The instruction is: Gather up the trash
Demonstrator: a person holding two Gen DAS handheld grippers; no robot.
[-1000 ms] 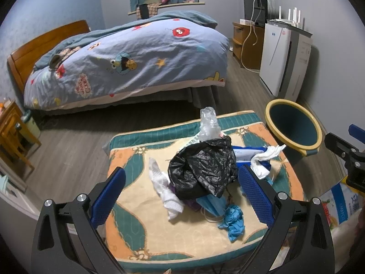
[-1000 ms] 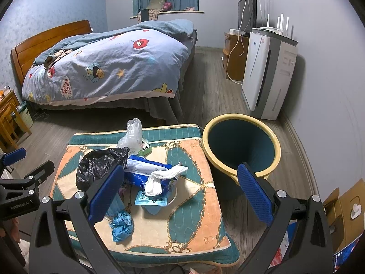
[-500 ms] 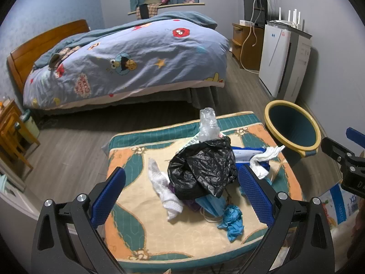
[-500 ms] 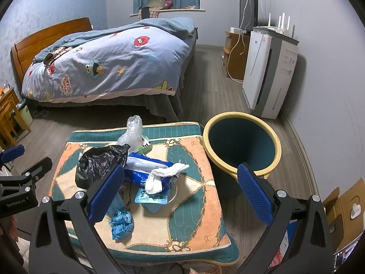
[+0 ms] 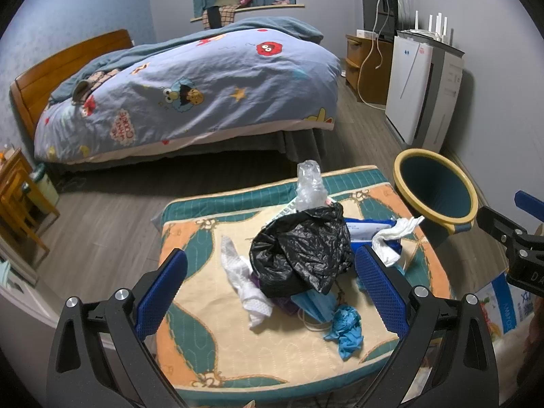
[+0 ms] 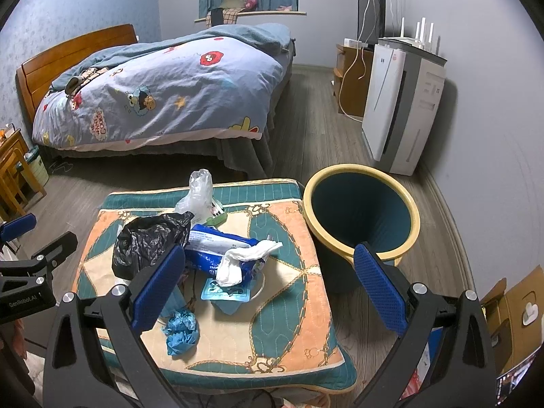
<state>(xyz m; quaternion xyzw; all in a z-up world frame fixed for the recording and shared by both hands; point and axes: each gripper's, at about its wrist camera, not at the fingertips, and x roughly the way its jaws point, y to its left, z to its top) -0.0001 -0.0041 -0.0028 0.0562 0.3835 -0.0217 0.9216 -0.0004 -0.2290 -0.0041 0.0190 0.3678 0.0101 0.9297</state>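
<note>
Your left tongs (image 5: 270,292) and right tongs (image 6: 268,285) both hang spread and grip nothing, above the quilted worktop (image 6: 292,234). The trash sits heaped there: black bag (image 5: 302,255), wipes pack (image 6: 217,248), white tissue (image 6: 238,261), blue glove (image 5: 345,328). The bin (image 6: 362,214) just beside it looks empty.

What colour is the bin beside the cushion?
Dark teal bin with a yellow rim, clearest in the right wrist view.
</note>
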